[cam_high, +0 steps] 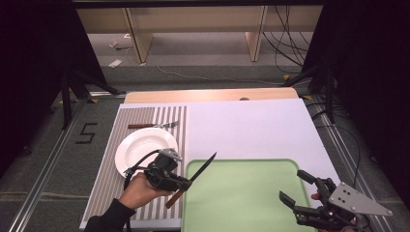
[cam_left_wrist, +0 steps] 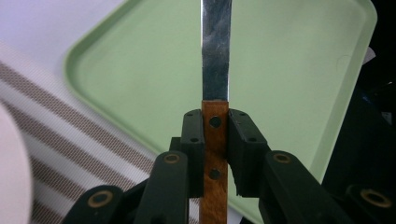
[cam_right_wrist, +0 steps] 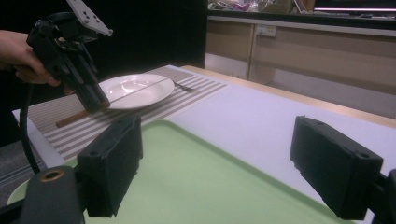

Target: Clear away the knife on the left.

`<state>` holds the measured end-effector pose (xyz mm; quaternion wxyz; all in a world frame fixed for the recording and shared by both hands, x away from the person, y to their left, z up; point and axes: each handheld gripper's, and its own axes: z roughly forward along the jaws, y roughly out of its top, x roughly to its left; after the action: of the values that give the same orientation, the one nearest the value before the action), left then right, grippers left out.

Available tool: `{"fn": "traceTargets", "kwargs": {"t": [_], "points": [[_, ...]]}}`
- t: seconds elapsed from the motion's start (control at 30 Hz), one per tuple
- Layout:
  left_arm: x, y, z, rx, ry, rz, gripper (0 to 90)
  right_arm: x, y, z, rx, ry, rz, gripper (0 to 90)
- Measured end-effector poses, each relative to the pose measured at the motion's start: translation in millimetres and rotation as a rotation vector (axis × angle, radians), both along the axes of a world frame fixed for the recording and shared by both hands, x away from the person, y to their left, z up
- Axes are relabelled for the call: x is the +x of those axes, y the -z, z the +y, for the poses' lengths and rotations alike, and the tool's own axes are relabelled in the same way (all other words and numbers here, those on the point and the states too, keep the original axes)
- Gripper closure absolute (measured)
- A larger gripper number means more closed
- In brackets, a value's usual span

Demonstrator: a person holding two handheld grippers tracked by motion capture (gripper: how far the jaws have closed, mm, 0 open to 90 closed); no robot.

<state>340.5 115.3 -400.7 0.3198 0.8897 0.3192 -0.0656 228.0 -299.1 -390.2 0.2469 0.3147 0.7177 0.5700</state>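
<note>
I have the wooden-handled table knife with the steel blade [cam_high: 193, 176] in my left gripper [cam_high: 186, 182], lifted off the table, so I judge this to be the carrying step of laying out cutlery: the knife is picked up and not yet set down. In the high view it hangs over the seam where the grey-and-white striped placemat [cam_high: 104, 186] meets the near-left edge of the pale green plastic tray [cam_high: 246, 193], handle end low over the mat, blade slanting up and away over the tray's corner. In the left gripper view the jaws are clamped on the top of the handle [cam_left_wrist: 215, 140], right where the blade begins, one pad pressed on each flat side, and the blade runs straight out ahead above the tray. The round white plate [cam_high: 145, 147] sits on the mat just beyond the gripper, and a wooden-handled fork [cam_high: 153, 125] lies past the plate at the mat's far end. The next move, as I see it, calls for lowering the knife until it lies flat beside the plate, then releasing; the grip is narrow, so I'd lower slowly in case it pivots. My right gripper [cam_high: 296, 189] is idle, jaws spread wide with nothing between them, hovering over the tray's near-right part.
</note>
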Motion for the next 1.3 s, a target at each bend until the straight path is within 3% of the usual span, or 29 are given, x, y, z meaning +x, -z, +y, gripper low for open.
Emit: {"fn": "traceTargets", "kwargs": {"t": [0.13,0.4,0.63,0.87,1.0,1.17,1.3], "points": [[-3.8,2.6,-18.0,0.015,0.026,0.041,77.0,-0.4,0.1,0.0,0.003,-0.002,-0.003,18.2],[-8.5,7.4,-36.6,0.019,0.062,0.054,77.0,-0.8,0.2,0.8,-0.001,-0.005,-0.003,18.2],[-11.7,22.6,-54.8,0.039,0.082,0.092,77.0,-0.8,0.4,0.0,0.006,-0.003,0.000,18.2],[-12.5,31.6,-60.7,0.042,0.077,0.136,77.0,-1.2,0.7,2.0,-0.001,-0.005,-0.001,18.2],[-11.8,34.2,-59.6,0.014,0.054,0.168,77.0,-2.0,0.0,1.6,-0.006,-0.006,-0.010,18.2],[-10.7,44.9,-62.2,0.072,0.045,0.185,77.1,-2.5,-0.1,0.8,-0.004,-0.004,-0.010,18.2],[-9.9,48.8,-63.3,0.094,0.038,0.201,77.1,-2.5,-0.2,1.1,-0.006,-0.006,-0.011,18.2]]}}
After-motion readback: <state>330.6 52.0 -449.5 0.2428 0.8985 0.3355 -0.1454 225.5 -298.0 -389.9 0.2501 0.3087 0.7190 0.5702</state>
